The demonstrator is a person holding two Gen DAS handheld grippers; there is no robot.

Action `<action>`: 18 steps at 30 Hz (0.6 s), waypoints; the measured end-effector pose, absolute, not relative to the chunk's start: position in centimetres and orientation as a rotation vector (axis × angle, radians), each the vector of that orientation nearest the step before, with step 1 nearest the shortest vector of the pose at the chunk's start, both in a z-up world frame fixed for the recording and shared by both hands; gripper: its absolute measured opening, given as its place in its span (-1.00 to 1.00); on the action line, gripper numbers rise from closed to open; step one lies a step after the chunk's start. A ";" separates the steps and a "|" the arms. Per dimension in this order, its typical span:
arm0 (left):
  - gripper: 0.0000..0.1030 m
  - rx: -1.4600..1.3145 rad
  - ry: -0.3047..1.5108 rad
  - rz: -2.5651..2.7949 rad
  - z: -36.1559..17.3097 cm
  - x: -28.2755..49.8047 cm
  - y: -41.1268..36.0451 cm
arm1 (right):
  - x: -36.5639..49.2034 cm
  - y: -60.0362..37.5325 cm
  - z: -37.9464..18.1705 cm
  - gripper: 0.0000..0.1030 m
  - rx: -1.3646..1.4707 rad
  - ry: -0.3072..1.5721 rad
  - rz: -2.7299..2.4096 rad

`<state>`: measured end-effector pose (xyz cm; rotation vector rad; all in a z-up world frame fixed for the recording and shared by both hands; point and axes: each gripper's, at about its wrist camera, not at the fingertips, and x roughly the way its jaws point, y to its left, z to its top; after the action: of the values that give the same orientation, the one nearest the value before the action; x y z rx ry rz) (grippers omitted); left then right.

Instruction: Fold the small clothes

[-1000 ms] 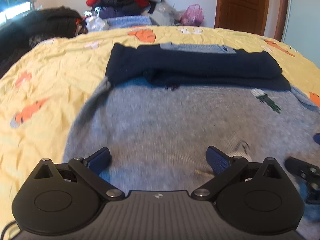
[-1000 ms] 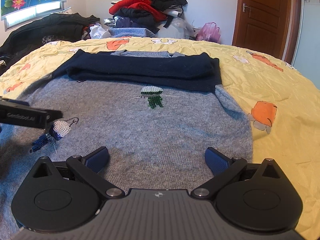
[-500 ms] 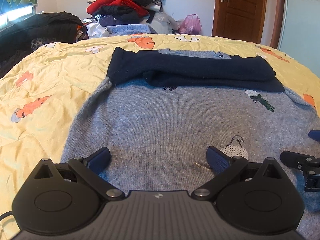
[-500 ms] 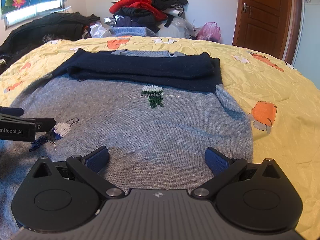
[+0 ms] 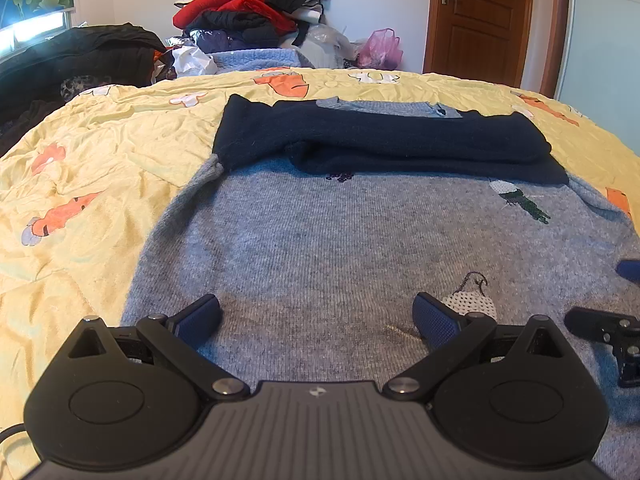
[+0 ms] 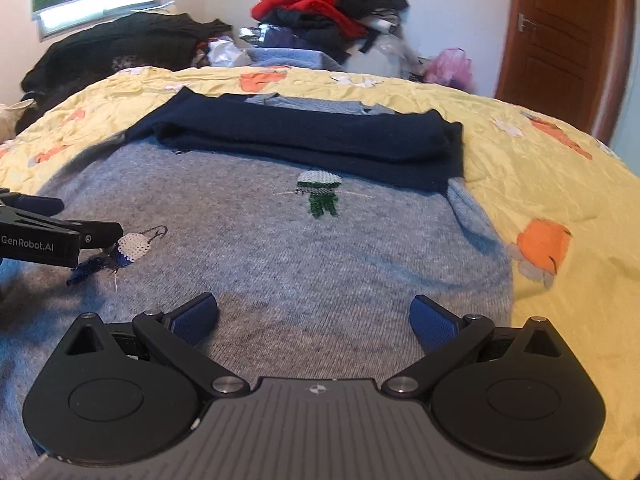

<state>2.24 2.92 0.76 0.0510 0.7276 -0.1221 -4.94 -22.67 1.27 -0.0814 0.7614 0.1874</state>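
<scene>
A grey knit sweater (image 5: 340, 240) (image 6: 300, 264) with small embroidered figures lies flat on the bed. Its dark navy sleeves (image 5: 380, 144) (image 6: 320, 140) are folded across the chest at the far end. My left gripper (image 5: 316, 316) hovers low over the sweater's near left part, open, with nothing between its blue pads. My right gripper (image 6: 314, 316) hovers over the near right part, also open and empty. Each view catches the other gripper at its edge: the left one at the left of the right wrist view, the right one at the right of the left wrist view.
The yellow bedspread (image 5: 100, 168) (image 6: 540, 168) with orange prints surrounds the sweater. A heap of clothes (image 5: 256, 12) (image 6: 332, 8) stands behind the bed, dark garments (image 5: 80, 56) lie at the back left, and a wooden door (image 5: 480, 20) is at the back right.
Both grippers stayed open over the sweater. The left view steadied and tipped down slightly. The right gripper shifted and turned a little, blurring its view. The sweater has not moved.
</scene>
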 end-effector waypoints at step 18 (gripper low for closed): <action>1.00 0.064 0.731 -0.123 0.8 2.2 2.8 | -6.4 -22.1 0.9 1.00 -0.060 0.723 0.159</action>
<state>2.25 2.83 0.84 0.0641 0.7309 -0.1228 -6.39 -22.10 0.89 -0.0605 0.7228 0.1588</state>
